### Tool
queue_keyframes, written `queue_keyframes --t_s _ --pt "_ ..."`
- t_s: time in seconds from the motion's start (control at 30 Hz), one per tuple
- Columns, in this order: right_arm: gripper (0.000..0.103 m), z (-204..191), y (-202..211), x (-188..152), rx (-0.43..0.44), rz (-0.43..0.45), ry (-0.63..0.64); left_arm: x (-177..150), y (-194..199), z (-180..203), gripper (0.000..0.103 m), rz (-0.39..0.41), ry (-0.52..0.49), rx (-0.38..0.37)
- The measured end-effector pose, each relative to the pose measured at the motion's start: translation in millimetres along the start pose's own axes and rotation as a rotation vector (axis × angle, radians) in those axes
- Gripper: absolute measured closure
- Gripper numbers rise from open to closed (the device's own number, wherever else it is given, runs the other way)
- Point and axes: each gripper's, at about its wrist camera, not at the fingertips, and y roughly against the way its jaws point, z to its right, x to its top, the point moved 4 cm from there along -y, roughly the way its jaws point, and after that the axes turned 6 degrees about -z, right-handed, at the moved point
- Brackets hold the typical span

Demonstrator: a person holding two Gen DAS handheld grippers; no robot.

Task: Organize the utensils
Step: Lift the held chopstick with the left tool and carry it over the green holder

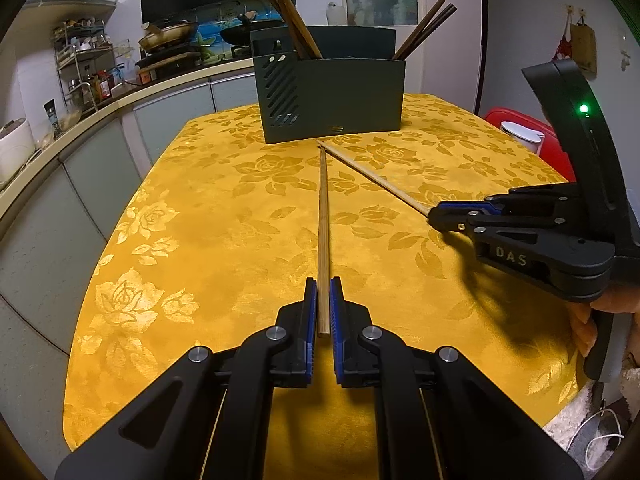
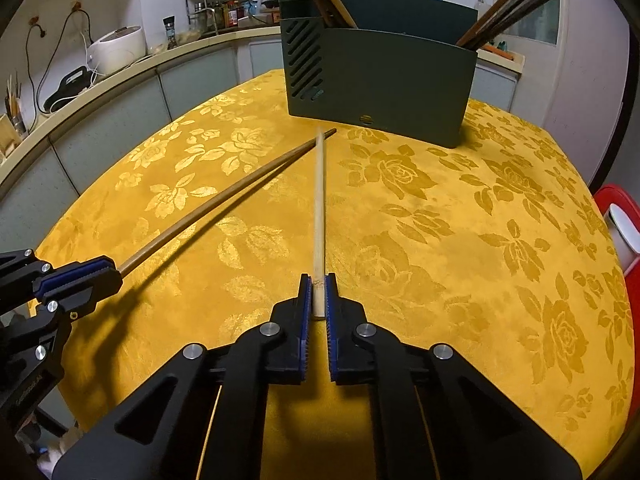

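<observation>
A dark green utensil holder stands at the far side of the yellow floral table, with dark chopsticks sticking out of its left and right compartments; it also shows in the right wrist view. My left gripper is shut on a light wooden chopstick that points at the holder. My right gripper is shut on a second light chopstick, blurred at its far end. Each gripper shows in the other's view, the right gripper and the left gripper. The two chopstick tips nearly meet just in front of the holder.
A kitchen counter with a rice cooker, bottles and pans runs along the left and back. A red stool with a white object stands right of the table. White cables lie on the floor at lower right.
</observation>
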Motion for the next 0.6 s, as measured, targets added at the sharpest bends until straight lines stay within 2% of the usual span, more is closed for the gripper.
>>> queue_keyframes --t_s 0.27,0.6 --pt "0.096 33.6 23.2 -7.2 -0.029 0.009 -0.068 5.3 9.5 3.0 0.097 0.026 -0.011 0.002" --pt "0.096 66.8 93.7 0.5 -0.052 0.158 -0.131 31.8 43.9 3.2 0.097 0.132 -0.025 0.022"
